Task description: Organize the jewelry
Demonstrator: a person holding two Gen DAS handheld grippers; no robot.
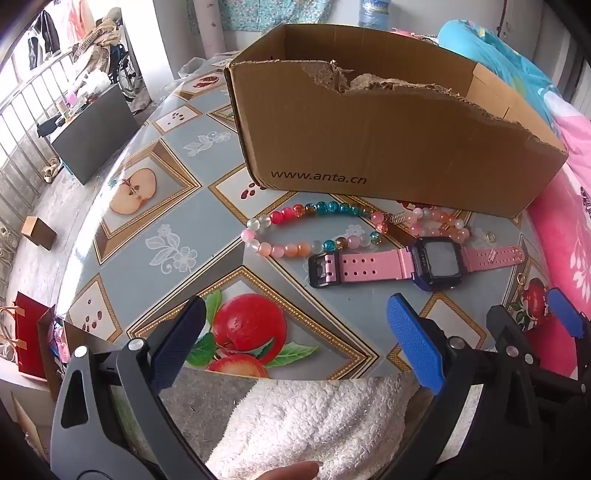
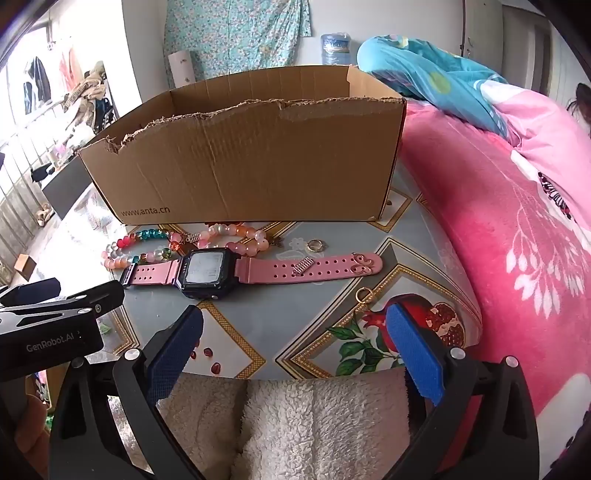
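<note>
Nothing looks sorted yet: the watch (image 2: 207, 273), bead bracelets (image 1: 314, 229) and small rings (image 2: 364, 294) lie on the bench (image 1: 177, 206) before the cardboard box (image 2: 258, 162), both grippers' fingers (image 1: 413, 343) wide and empty.

Round table (image 1: 177, 206) under a glossy grey-blue cover printed with fruit panels, reflecting daylight. Pink floral blanket (image 2: 517, 229) beside the table on the right, with a blue patterned quilt (image 2: 424, 74) piled behind it. White rear wall (image 2: 147, 66) hung with a floral cloth (image 2: 236, 33); water jug (image 2: 335, 48) at its foot. Left side: metal railing (image 1: 26, 122), bright daylight behind it, hanging clothes (image 1: 48, 33), a dark cabinet (image 1: 96, 136). Grey floor (image 1: 44, 206) with a small brown box (image 1: 38, 232). Red bag (image 1: 31, 332) at lower left.
</note>
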